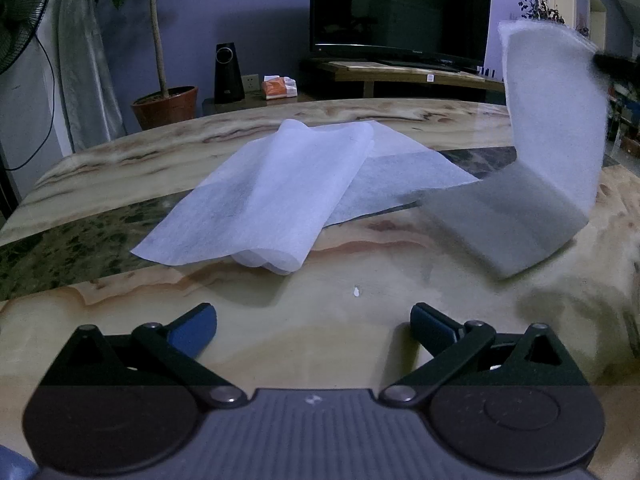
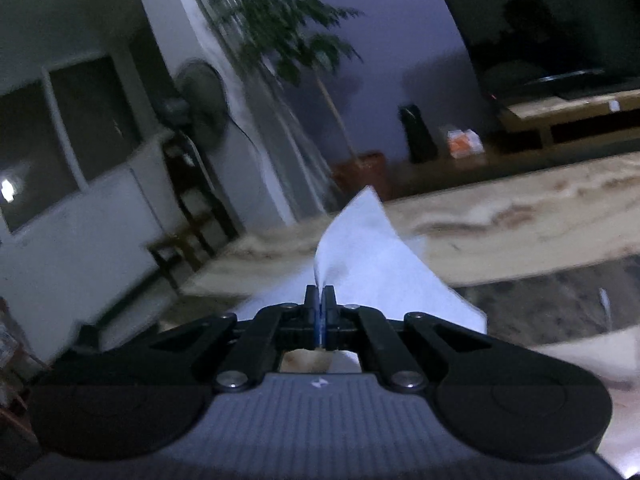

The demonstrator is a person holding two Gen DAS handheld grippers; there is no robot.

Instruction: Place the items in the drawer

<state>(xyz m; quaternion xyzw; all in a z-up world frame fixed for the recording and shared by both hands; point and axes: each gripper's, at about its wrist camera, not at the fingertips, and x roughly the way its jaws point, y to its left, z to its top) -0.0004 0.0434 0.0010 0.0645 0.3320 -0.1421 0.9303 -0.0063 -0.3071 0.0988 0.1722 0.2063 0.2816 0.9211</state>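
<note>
Your right gripper (image 2: 319,294) pinches one white sheet (image 2: 372,256); left gripper (image 1: 314,326) gapes empty. Folded sheets (image 1: 276,192) wait on the counter (image 1: 320,340); no drawer visible.

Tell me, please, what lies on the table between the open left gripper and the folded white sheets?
Only bare tabletop with one tiny white speck lies between the left gripper and the folded white sheets, seen in the left wrist view.

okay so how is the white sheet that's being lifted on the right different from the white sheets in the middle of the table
The lifted sheet is pinched at its top edge by the right gripper, while the middle sheets are gripped by nothing. The lifted sheet stands bent, its upper part upright and its lower part trailing on the table; the middle sheets lie low, loosely folded over one another. The lifted sheet looks narrower. All look like thin white material.
</note>
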